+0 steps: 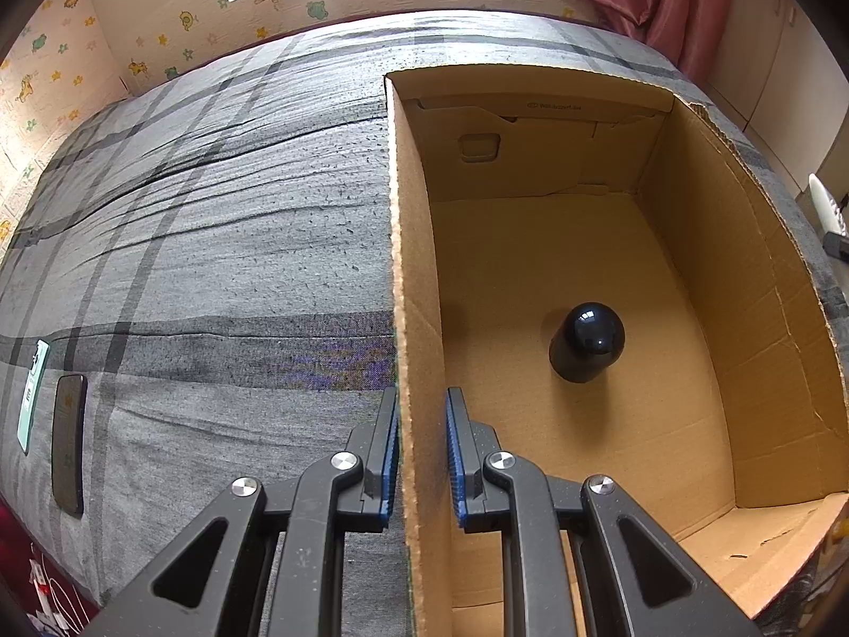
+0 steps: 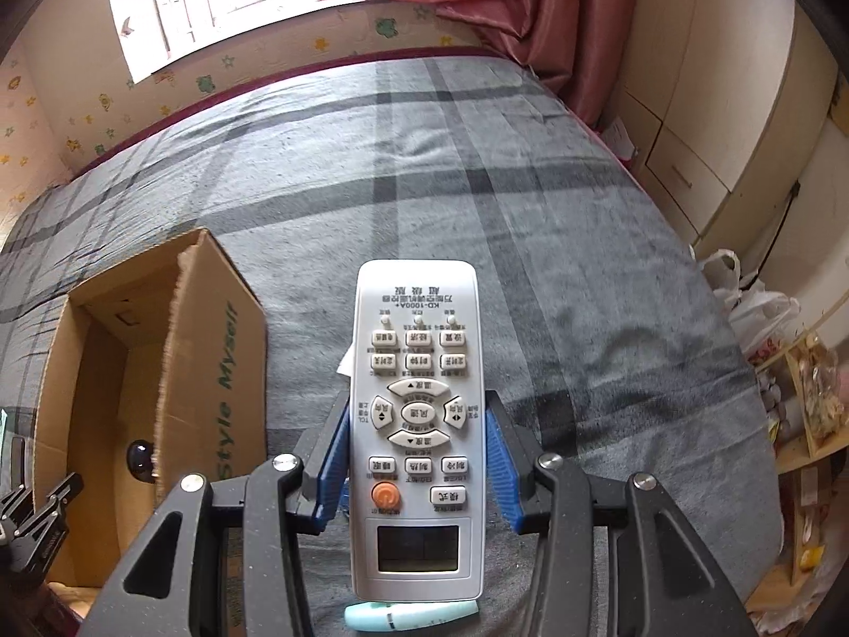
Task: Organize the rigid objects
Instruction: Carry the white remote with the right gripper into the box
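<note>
The left gripper [image 1: 422, 409] straddles the near wall of the box [image 1: 406, 318], one blue pad outside and one inside, pinching the cardboard between them. The box sits open on the bed [image 1: 212, 244], which wears a grey plaid cover. Down on the box floor stands a dark, glossy, round-topped object [image 1: 586, 342], alone and well apart from every wall.

The right gripper [image 2: 416, 424] holds a grey remote [image 2: 418, 424] by its long sides, the blue pads pressed against its edges at about the middle. The remote points away along the fingers, buttons up, its small screen near the gripper's body and its orange button just above that. It hangs over the bed, to the right of the box [image 2: 212, 350], whose outer wall carries green lettering. Through the box's open top the dark object [image 2: 139, 461] shows again.

Just under the remote's near end lies a pale blue pen-like thing [image 2: 411, 614] on the cover.

Off on the far left of the bed, seen past the left gripper, lie a black phone [image 1: 68, 443] and, just beside it, a light green flat item [image 1: 33, 395], both well apart from the box.
</note>
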`<act>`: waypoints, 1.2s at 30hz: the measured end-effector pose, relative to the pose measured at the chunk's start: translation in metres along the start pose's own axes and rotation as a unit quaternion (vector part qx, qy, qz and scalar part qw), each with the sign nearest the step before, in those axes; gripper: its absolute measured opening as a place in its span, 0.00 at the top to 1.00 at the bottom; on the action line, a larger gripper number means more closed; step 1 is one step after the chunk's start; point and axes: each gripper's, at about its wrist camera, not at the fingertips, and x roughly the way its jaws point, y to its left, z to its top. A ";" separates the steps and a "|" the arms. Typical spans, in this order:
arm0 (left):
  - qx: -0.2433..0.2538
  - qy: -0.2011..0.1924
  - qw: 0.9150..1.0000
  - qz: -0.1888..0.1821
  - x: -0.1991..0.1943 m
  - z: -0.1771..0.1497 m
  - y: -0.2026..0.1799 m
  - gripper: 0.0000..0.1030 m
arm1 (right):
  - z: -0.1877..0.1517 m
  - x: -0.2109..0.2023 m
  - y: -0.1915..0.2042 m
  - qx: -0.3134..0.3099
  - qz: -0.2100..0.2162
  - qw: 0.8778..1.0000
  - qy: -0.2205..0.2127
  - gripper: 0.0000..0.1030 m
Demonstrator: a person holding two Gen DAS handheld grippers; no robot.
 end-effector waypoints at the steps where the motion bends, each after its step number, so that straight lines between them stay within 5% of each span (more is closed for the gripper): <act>1: 0.001 0.000 1.000 0.000 0.000 0.000 0.000 0.83 | 0.002 -0.004 0.004 -0.004 0.002 1.000 -0.002 0.52; 20: 0.003 0.000 1.000 -0.001 0.000 -0.001 0.000 0.83 | 0.003 -0.057 0.103 -0.100 0.054 0.993 -0.017 0.52; 36: 0.003 0.001 1.000 -0.002 -0.001 -0.001 0.000 0.83 | -0.012 -0.047 0.164 -0.149 0.089 0.985 0.000 0.52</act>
